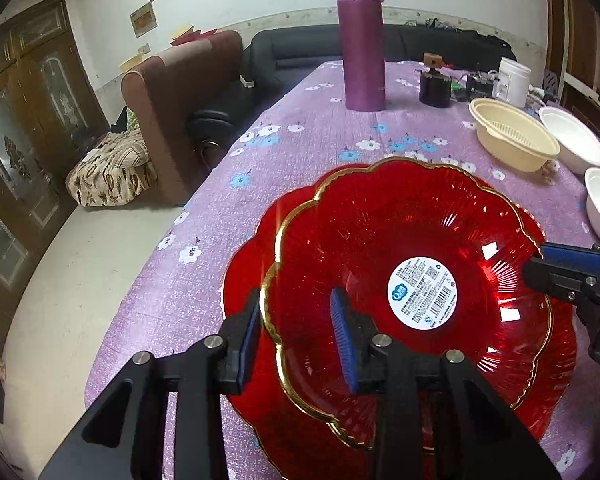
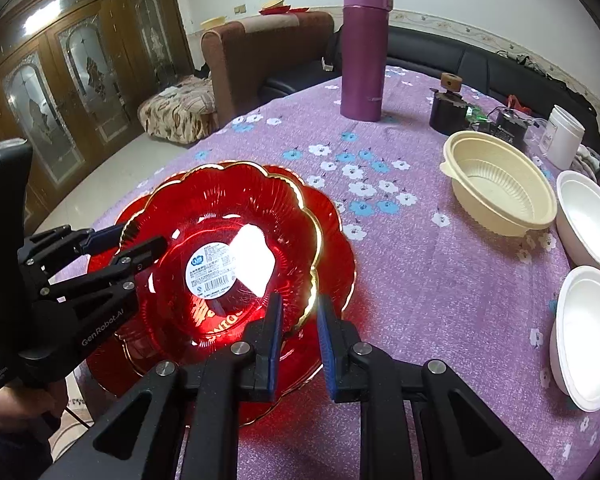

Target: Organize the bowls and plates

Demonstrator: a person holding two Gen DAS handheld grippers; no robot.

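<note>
We are working on the red plates: the upper red plate (image 1: 412, 280), gold-rimmed with a white label at its centre, is sitting on a second red plate (image 1: 244, 280) of the same scalloped shape, slightly off-centre, near the table (image 1: 308, 132) edge closest to us. Our left hand-held gripper (image 1: 298, 340) is straddling the near rim of the upper plate, one pad outside and one inside, with a clear gap to the rim, so it is gripping nothing. Our right hand-held gripper (image 2: 298, 344) is doing the same on the opposite rim, jaws parted and nothing pinched, as far as the glare lets us judge. We are taking this as the stacking step, either just released or about to be squared up. The next move is probably calling for closing on the rim to nudge the top plate into line, or backing off toward the cream bowl (image 2: 500, 184) and the white bowls (image 2: 588, 220) well apart on the right. The lower plate is mostly covered, a bright reflection is washing out part of the upper one, and the nearer white bowls are running out of frame.
</note>
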